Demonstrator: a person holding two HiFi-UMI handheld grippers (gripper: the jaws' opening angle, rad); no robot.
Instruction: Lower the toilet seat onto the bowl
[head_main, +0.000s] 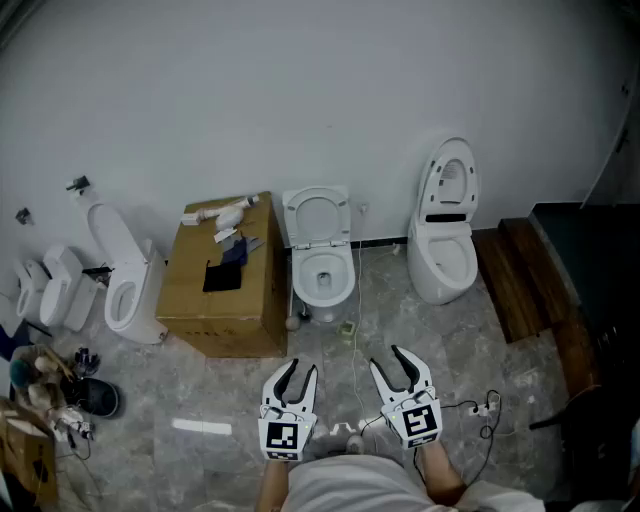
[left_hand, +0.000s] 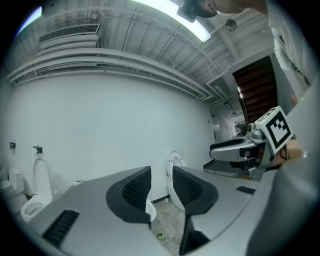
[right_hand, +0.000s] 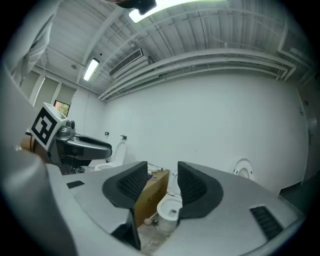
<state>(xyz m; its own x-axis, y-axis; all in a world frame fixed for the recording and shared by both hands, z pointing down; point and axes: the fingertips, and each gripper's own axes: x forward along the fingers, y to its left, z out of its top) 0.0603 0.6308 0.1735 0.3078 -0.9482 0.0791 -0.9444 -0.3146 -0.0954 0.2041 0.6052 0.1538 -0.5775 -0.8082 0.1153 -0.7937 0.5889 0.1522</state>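
Left tool (head_main: 297, 370) and right tool (head_main: 388, 360) empty, narrowly spread; upright toilet seat (head_main: 317, 214) partly behind right tool's jaw.

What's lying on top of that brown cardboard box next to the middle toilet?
On the cardboard box lie a white plastic fitting, a flat black piece and a few small dark bits, too small to identify. The box is closed, so whatever is inside it is hidden.

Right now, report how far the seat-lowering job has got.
Nothing done: the white oval toilet seat stands raised above the middle white ceramic bowl. In hand: nothing; left tool and right tool hang open, empty, well short of it. Left: reach, lower seat.
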